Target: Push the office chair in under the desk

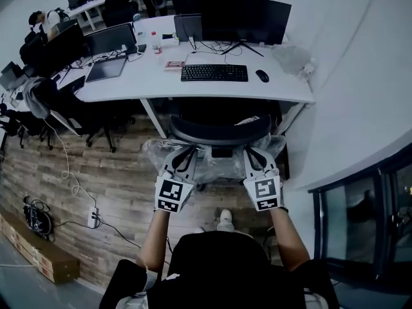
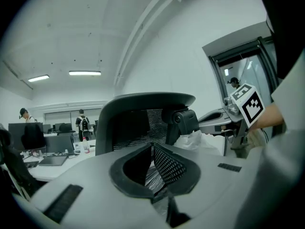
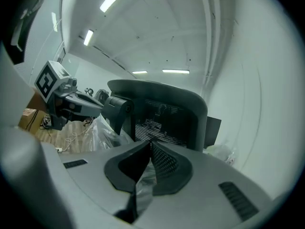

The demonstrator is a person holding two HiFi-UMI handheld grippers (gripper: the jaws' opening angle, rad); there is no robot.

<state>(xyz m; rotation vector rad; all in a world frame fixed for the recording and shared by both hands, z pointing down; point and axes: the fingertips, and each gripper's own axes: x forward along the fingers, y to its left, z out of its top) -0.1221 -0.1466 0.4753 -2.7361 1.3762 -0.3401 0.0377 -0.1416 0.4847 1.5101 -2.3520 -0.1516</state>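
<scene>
Fingers (image 2: 174,162) pressed together on left gripper (image 1: 185,153) and right gripper (image 1: 255,153) alike, tips at plastic-wrapped back of office chair (image 1: 219,132), straight ahead at twelve o'clock, headrest just beside near edge of white desk (image 1: 161,82).

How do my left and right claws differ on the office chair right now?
The left claw is at the left side of the office chair back, and the right claw is at its right side. The left claw angles inward to the right, while the right claw angles inward to the left, mirroring it. Shared: both are shut, roughly level with each other, with their tips at the clear plastic wrap below the curved top.
</scene>
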